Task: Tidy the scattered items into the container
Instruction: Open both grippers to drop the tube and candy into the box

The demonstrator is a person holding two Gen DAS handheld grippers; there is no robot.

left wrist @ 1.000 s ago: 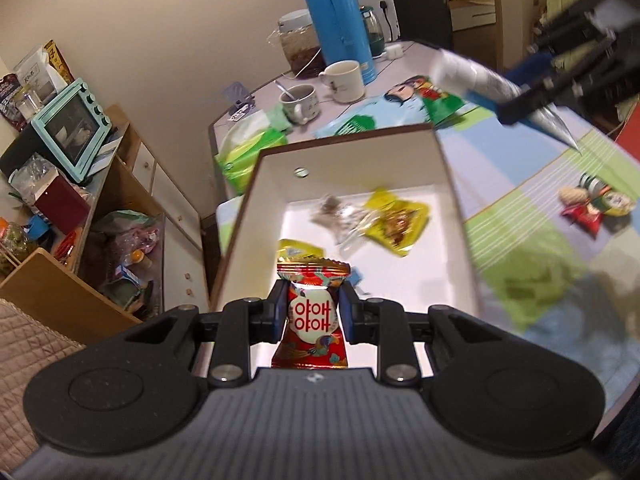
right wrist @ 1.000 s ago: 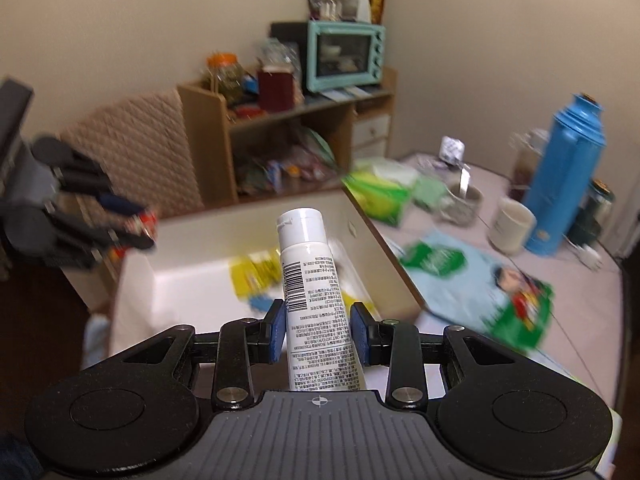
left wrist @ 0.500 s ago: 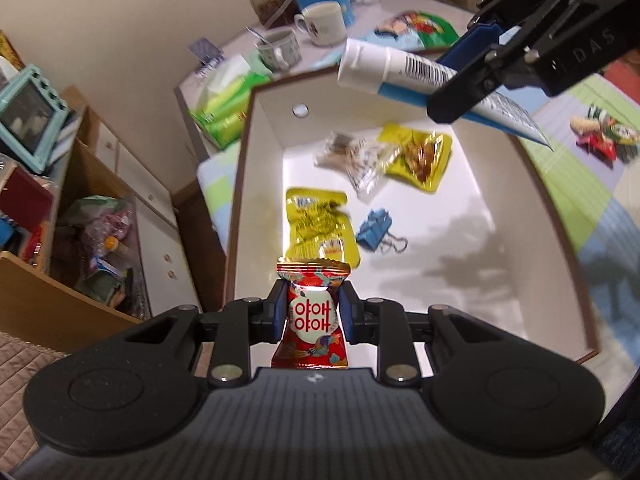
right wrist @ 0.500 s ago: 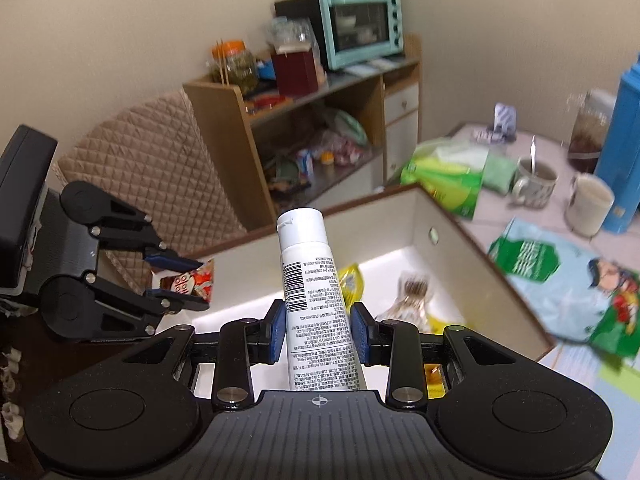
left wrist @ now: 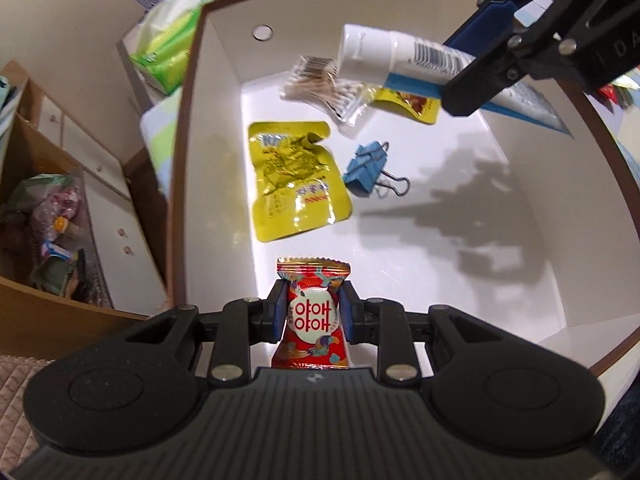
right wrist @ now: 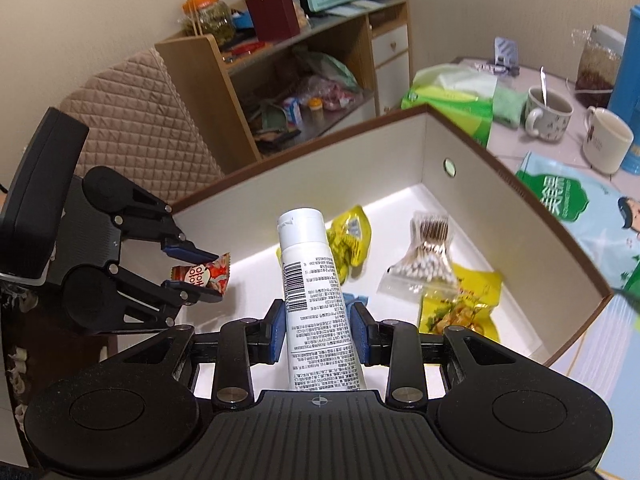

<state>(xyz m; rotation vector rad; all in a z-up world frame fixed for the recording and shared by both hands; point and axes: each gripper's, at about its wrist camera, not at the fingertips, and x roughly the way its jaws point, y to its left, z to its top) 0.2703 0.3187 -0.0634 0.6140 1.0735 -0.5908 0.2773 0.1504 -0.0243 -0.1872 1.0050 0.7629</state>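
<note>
Both tools are over the container, each loaded. We see the left tool clamped on a red candy packet, hanging above the near left part of the floor; bare white floor lies directly below it. The right tool grips a white tube at mid-length, long axis pointing toward the far corner, cap forward and above the yellow sachet, cotton swab bag and blue binder clip. We judge both releases are the next step. The tube sits over items already inside, so it would land on them; the candy has clear floor.
</note>
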